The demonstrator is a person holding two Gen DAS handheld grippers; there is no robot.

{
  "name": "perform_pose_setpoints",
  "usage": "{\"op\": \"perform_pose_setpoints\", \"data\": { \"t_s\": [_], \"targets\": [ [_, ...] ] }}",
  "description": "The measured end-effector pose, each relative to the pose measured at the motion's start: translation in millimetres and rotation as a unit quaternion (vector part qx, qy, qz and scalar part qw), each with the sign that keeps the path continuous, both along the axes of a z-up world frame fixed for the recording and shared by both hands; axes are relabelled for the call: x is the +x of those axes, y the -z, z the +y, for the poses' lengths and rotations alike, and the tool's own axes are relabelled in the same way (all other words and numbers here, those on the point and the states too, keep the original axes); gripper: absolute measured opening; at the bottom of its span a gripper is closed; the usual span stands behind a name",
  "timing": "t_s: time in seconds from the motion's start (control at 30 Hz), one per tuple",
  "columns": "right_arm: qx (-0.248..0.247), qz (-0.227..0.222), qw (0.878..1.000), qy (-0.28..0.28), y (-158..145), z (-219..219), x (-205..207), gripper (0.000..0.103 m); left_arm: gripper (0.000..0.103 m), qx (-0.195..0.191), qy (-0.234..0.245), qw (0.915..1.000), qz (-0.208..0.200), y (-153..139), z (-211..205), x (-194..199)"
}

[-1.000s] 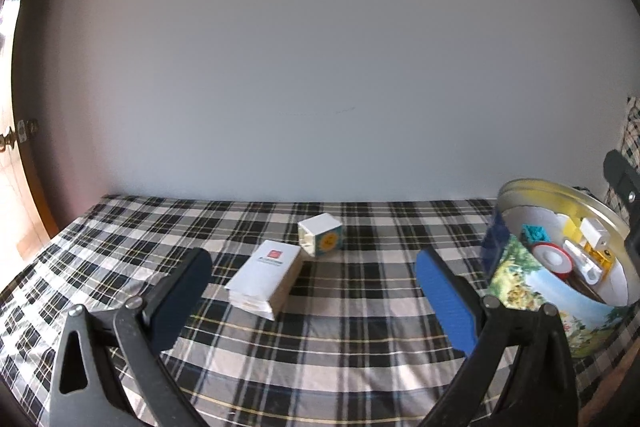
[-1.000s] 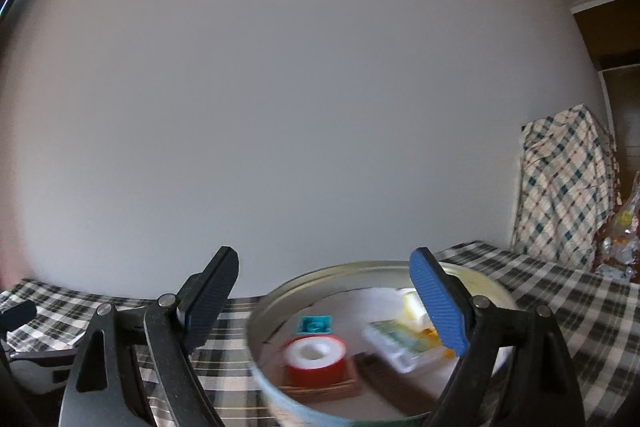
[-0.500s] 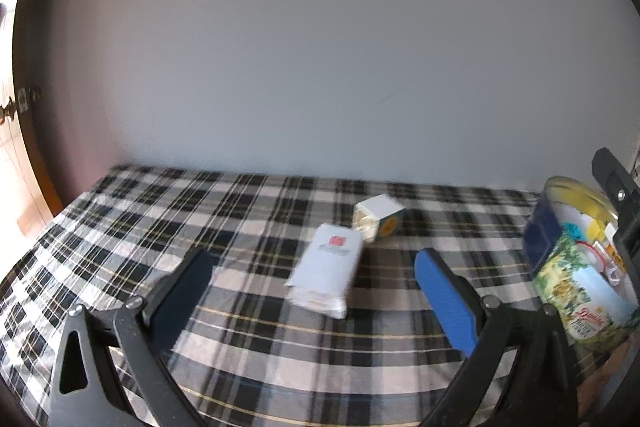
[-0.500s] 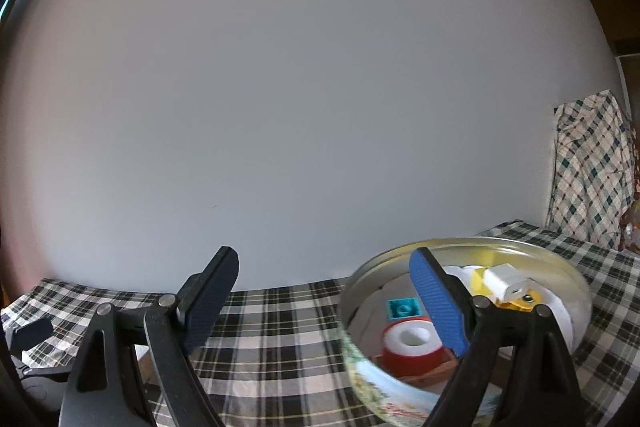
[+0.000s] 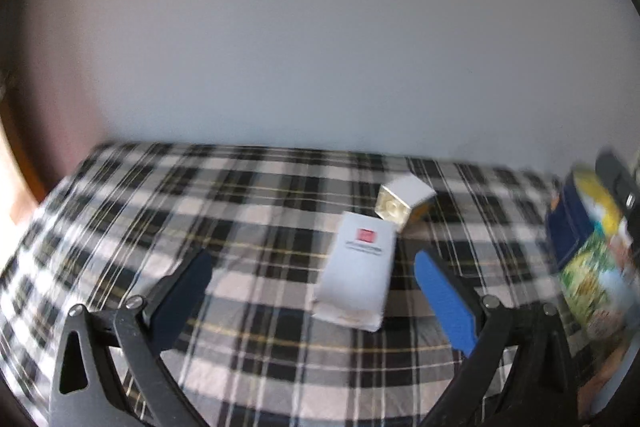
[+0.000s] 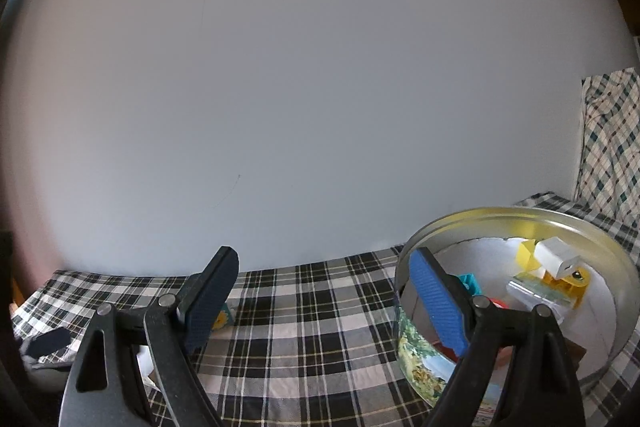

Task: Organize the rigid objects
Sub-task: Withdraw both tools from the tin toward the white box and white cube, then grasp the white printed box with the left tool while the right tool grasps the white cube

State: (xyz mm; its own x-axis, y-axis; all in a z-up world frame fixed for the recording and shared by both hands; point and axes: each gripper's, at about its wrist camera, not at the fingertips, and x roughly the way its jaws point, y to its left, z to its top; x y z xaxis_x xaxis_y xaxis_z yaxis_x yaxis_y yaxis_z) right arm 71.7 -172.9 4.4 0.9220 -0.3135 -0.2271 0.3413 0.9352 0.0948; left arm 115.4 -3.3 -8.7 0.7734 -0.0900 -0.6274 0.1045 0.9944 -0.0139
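A flat white box with a red logo (image 5: 358,275) lies on the checked cloth (image 5: 240,211), just ahead of my open, empty left gripper (image 5: 312,291). A small white and yellow cube box (image 5: 402,203) sits behind it, touching or nearly so; it peeks out beside the left finger in the right wrist view (image 6: 224,319). A round metal tin (image 6: 520,223) with a printed side stands at the right (image 5: 588,259) and holds several small items, among them a white plug (image 6: 556,259), a yellow piece and red tape. My right gripper (image 6: 324,303) is open and empty, left of the tin.
A plain grey wall (image 6: 320,87) closes off the far edge of the cloth-covered surface. A checked cloth-draped object (image 6: 612,139) stands at the far right. A wooden door edge (image 5: 20,179) shows at the far left. The left gripper's tip (image 6: 48,343) shows low left.
Both views have swung left: the white box and cube now sit further right between my left fingers, and the tin has slid to the right edge. Both grippers remain open.
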Motion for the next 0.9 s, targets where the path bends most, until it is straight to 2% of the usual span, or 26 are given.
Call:
{"op": "perform_pose_setpoints", "data": {
  "t_s": [0.07, 0.13, 0.2, 0.27, 0.3, 0.37, 0.53, 0.67, 0.83, 0.87, 0.9],
  "targets": [
    [0.001, 0.001, 1.000, -0.003, 0, 2, 3, 0.089, 0.085, 0.019, 0.004, 0.9995, 0.026, 6, -7, 11],
    [0.000, 0.012, 1.000, -0.008, 0, 5, 12, 0.089, 0.078, 0.020, 0.011, 0.9971, 0.073, 18, -10, 24],
    [0.001, 0.029, 0.999, -0.014, 3, 7, 24, 0.089, 0.052, -0.002, 0.005, 0.9953, 0.097, 24, -2, 31],
    [0.000, 0.039, 0.999, -0.017, 2, 9, 33, 0.089, 0.043, -0.044, -0.004, 0.9937, 0.103, 25, 13, 34],
    [0.000, 0.042, 0.999, -0.019, 3, 11, 39, 0.089, 0.041, -0.052, -0.006, 0.9931, 0.105, 26, 17, 35],
    [0.001, 0.052, 0.998, -0.033, 5, 14, 53, 0.089, 0.041, -0.062, -0.011, 0.9926, 0.103, 27, 21, 34],
    [0.016, 0.118, 0.988, -0.103, 16, 27, 97, 0.089, 0.041, -0.063, -0.052, 0.9919, 0.097, 28, 41, 35],
    [0.027, 0.190, 0.969, -0.158, 30, 39, 136, 0.089, 0.041, -0.059, -0.085, 0.9895, 0.100, 28, 63, 40],
    [0.013, 0.265, 0.945, -0.192, 46, 59, 173, 0.089, 0.041, -0.045, -0.089, 0.9897, 0.102, 27, 62, 43],
    [0.008, 0.275, 0.943, -0.185, 49, 61, 175, 0.088, 0.041, -0.045, -0.089, 0.9898, 0.102, 28, 63, 43],
    [0.006, 0.286, 0.941, -0.179, 53, 61, 179, 0.079, 0.041, -0.045, -0.089, 0.9898, 0.102, 27, 63, 43]
  ]
}}
